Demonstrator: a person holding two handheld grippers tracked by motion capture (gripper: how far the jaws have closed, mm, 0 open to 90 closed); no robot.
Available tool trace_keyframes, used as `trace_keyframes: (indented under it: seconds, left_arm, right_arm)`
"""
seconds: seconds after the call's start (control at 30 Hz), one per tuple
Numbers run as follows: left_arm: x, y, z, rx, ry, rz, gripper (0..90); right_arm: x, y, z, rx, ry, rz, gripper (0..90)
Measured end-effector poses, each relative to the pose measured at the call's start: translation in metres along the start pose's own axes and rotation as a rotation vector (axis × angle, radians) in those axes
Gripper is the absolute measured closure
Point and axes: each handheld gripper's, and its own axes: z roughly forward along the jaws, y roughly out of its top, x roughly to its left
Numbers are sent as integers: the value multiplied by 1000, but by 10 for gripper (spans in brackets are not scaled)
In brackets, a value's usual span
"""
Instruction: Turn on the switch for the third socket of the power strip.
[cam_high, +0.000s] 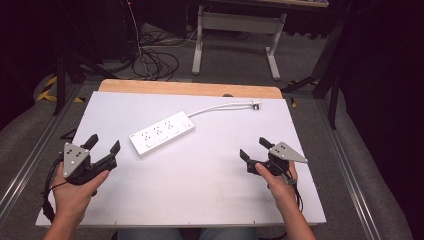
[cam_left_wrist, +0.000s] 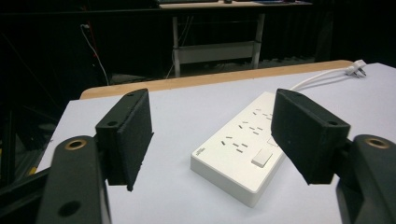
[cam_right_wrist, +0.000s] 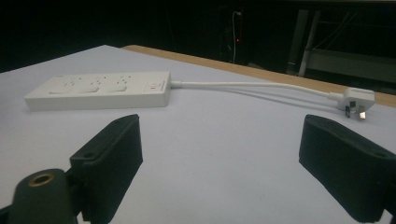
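Left gripper spread wide, holding nothing, hand low at the table's left edge. Right gripper just as wide and empty, angled inward. White power strip lies between them, farther back, untouched.

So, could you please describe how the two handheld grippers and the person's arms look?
Both the left gripper and the right gripper are black, each with two blocky rectangular jaws. Each carries a grey three-cornered plate on top, dotted with small holes, and trails a thin black cable. In the gripper views, brass-coloured rings sit in the jaw arms. The forearms are bare, with no sleeves or gloves in sight.
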Motion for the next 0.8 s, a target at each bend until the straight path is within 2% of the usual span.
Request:
trace_keyframes:
  seconds: [0.23, 0.47, 0.8]
  left_arm:
    - [0, -1, 1, 1, 17, 2, 194]
    - [0, -2, 2, 5, 11, 1, 80]
    - [1, -5, 3, 11, -4, 7, 58]
  right_arm:
    - [0, 0, 0, 0, 0, 0, 137]
    - [-1, 0, 0, 1, 0, -1, 138]
    - [-1, -1, 0, 2, 1, -1, 137]
